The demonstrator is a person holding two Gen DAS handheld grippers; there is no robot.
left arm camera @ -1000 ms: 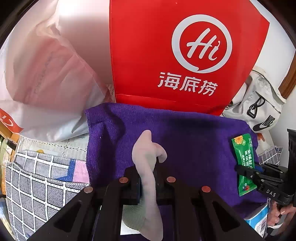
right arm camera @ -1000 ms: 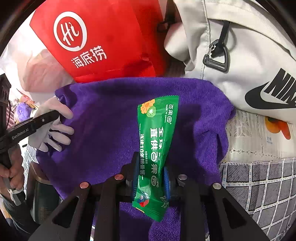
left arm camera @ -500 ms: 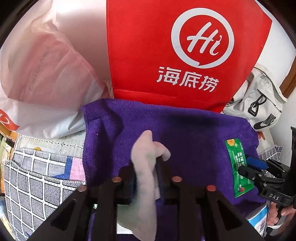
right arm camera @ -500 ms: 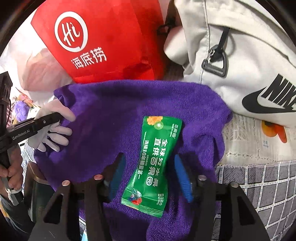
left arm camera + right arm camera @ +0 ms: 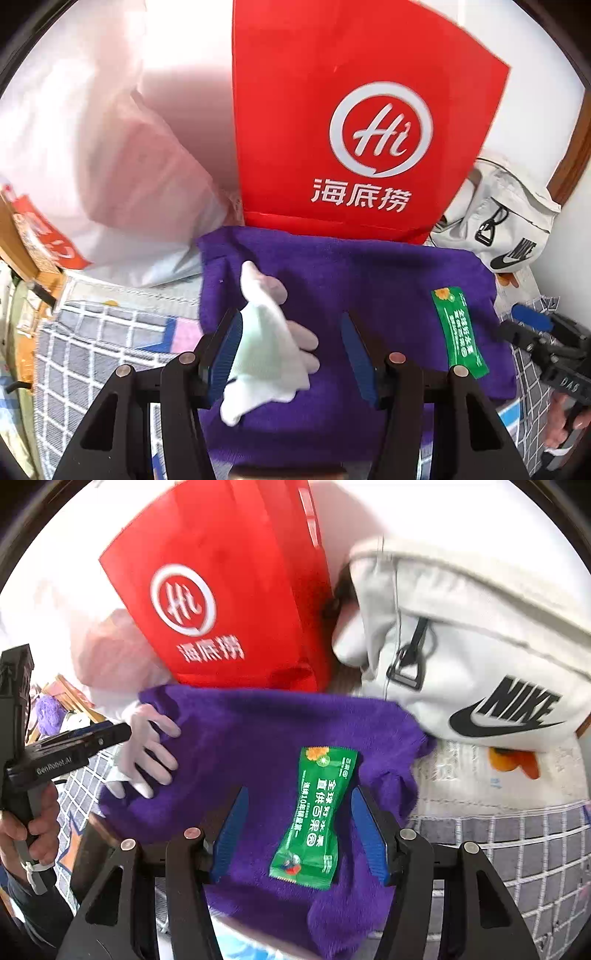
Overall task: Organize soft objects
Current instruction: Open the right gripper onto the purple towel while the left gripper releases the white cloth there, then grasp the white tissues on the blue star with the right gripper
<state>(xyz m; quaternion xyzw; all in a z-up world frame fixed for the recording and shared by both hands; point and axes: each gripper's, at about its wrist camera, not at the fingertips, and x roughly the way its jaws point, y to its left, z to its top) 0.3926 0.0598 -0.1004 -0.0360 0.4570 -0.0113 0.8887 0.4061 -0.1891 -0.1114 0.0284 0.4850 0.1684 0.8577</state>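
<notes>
A purple towel (image 5: pixel 369 280) lies spread in front of me, also in the right wrist view (image 5: pixel 251 738). A pale glove (image 5: pixel 269 339) lies on its left part between the open fingers of my left gripper (image 5: pixel 291 347), leaning against the left pad; it also shows in the right wrist view (image 5: pixel 147 746). A green snack packet (image 5: pixel 316 812) lies on the towel's right part between the open fingers of my right gripper (image 5: pixel 299 830); it also shows in the left wrist view (image 5: pixel 458 332).
A red paper bag (image 5: pixel 354 129) stands behind the towel. A white plastic bag (image 5: pixel 92 166) sits at the left. A white Nike bag (image 5: pixel 480 646) lies at the right. A checked cloth (image 5: pixel 92 339) covers the surface around.
Both grippers opened and pulled back. The glove dropped from the left gripper onto the towel. The green packet was let go by the right gripper and lies flat.
</notes>
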